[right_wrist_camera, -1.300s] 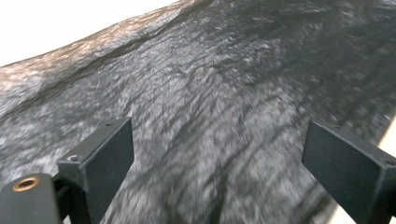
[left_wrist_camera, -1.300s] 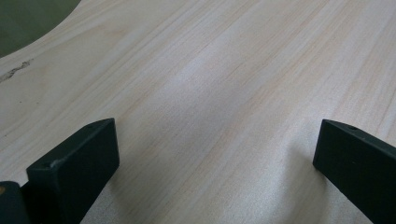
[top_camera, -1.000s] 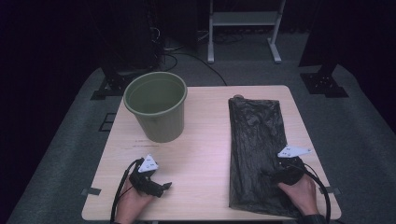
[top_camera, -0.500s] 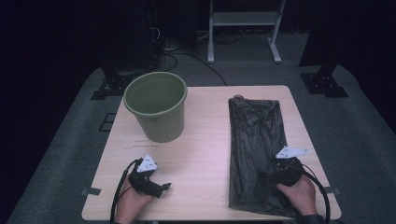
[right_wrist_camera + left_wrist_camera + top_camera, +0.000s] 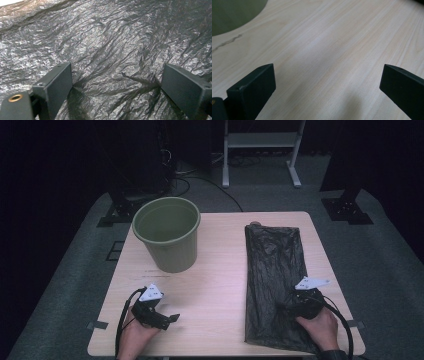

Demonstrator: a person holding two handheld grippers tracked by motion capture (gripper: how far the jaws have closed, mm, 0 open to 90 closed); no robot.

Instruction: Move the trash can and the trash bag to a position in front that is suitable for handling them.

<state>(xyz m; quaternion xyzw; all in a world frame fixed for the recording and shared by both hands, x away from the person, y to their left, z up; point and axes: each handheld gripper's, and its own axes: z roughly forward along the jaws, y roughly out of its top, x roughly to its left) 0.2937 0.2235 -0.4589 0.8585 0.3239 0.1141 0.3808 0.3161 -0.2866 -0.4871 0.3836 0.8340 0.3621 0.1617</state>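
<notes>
Right gripper (image 5: 295,306) has slid a bit toward the near edge vs 1 s ago, jaws wide apart w/ tips pressing on the black bag (image 5: 274,270), nothing clamped. Left gripper (image 5: 167,319) is unchanged, jaws wide apart over bare wood, holding nothing. Bag lies flat along the right side of the table (image 5: 220,250). Green bucket (image 5: 167,239) stands upright at far left, well apart from the bag, not blocking. Light wood top; dark room, grey carpet, white stand (image 5: 261,142) behind.
</notes>
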